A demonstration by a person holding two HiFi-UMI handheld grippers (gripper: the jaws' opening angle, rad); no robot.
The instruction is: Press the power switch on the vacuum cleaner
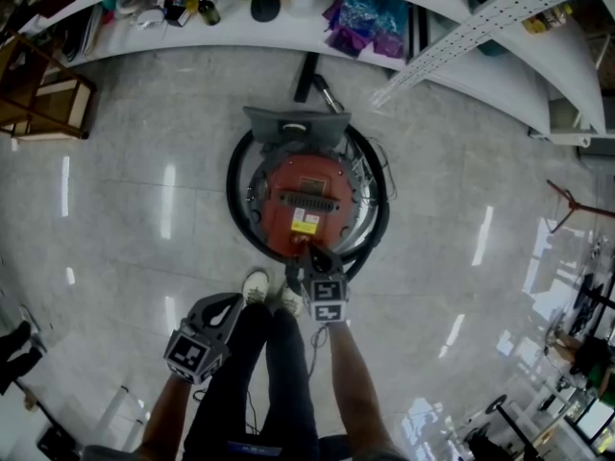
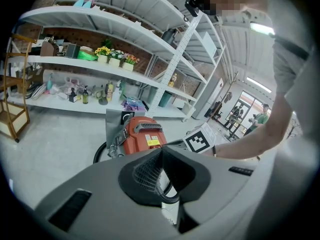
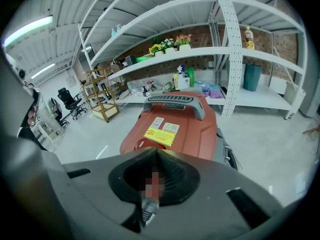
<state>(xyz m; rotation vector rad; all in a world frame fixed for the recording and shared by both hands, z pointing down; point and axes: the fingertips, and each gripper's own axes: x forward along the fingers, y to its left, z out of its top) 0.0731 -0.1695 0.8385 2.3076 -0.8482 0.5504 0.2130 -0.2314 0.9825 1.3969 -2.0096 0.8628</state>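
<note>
Nearest are the person's dark trouser legs and white shoes (image 1: 255,284), with the left gripper (image 1: 231,307) hanging beside the left knee, well apart from the machine; its own view shows its grey jaws pressed together with nothing between them.

Ahead of the shoes, the right gripper (image 1: 316,258) reaches down to the near edge of the red domed canister vacuum cleaner (image 1: 306,192); its jaws are likewise clenched into a single blunt tip and hold nothing.

Just beyond that tip sits a small round red button (image 3: 142,144) on the lid, below the yellow label (image 3: 160,135); I take this to be the power switch, though whether the tip touches it cannot be told.

Further up the lid lies the grey carrying handle (image 3: 175,103); a black ribbed hose (image 1: 236,205) coils round the body on the glossy grey floor (image 1: 144,190).

Farthest off runs a white shelf (image 1: 240,29) with bottles and oddments.

The approach looks nearly done and the press itself not yet made; next the closed right tip should come squarely down onto the button, kept centred so that it does not slide off onto the sloping lid.
</note>
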